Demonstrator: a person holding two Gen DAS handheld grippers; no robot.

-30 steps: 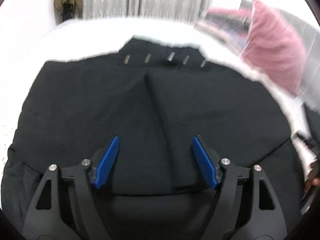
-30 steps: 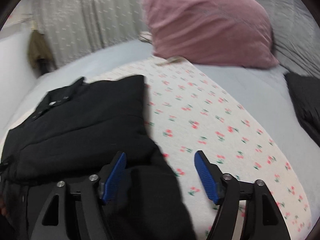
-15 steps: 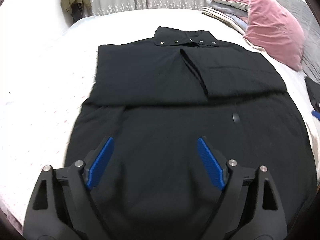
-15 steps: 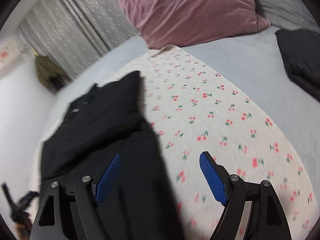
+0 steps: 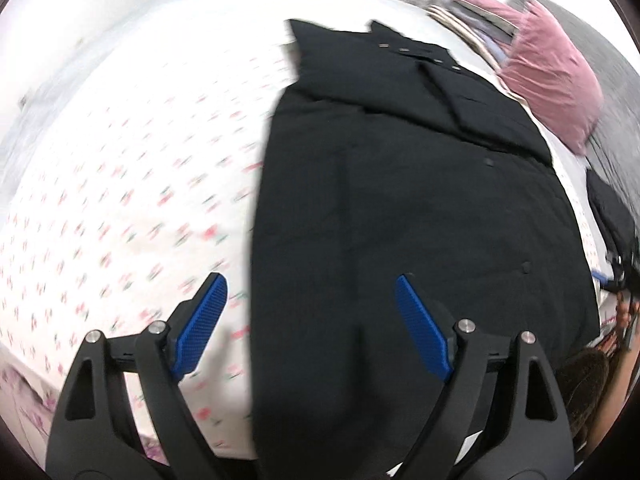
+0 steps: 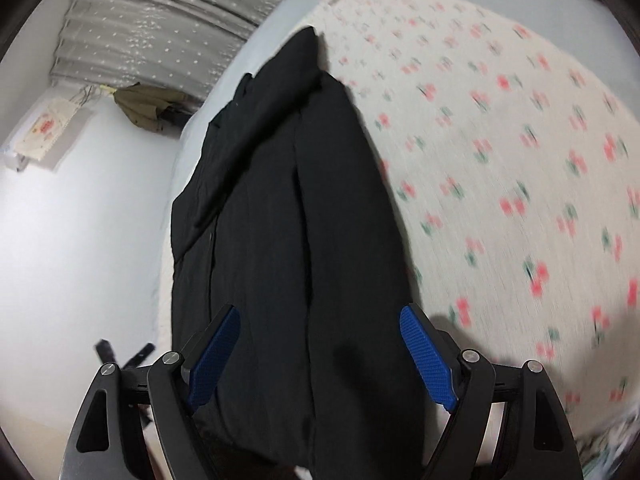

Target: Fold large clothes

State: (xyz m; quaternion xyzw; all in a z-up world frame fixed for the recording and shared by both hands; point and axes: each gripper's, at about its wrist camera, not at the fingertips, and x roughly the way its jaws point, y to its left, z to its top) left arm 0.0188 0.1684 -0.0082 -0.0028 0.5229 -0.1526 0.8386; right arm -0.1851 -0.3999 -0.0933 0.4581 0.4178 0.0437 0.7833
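Cherry-print bed [image 5: 120, 184]: black coat [image 5: 400, 200], pink pillow [image 5: 552, 76].

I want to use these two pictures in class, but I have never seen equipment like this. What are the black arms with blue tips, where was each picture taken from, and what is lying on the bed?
There is no robot here. A person holds a two-finger claw in each hand, and a wide-angle camera on each claw looks forward along its fingers, which is why the pictures bulge. One picture comes from the left claw, the other from the right claw. The blue strips are the gripping pads. Both claws stand open and hold nothing; the left one has just been opening. Under them a black garment, partly folded, lies on a bed with a cherry-print sheet. A pink pillow lies beyond it. The pictures are blurred.
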